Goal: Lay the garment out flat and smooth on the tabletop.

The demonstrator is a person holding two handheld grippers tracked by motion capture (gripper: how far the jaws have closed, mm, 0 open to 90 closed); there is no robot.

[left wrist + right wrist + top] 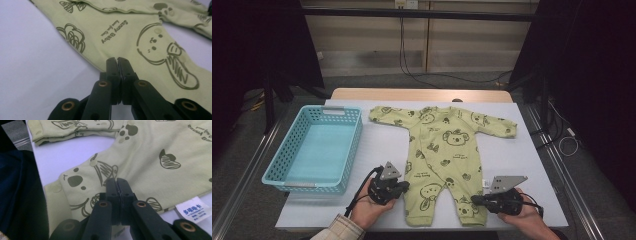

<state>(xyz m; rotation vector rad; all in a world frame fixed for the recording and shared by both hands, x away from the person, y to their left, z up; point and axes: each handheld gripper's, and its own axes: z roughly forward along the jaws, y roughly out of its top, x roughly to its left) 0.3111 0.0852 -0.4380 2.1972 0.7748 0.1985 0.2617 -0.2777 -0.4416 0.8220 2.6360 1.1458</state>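
Romper (439, 150) flat on table (522, 165), left gripper (404, 187) jaws closed — right gripper (476, 199) jaws closed too, both empty

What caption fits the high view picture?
Two shut grippers, left and right, at the legs of a green romper beside a blue basket.

romper (443, 160): leg cuff hidden under right claw (474, 199) | care label (195, 209): print too small
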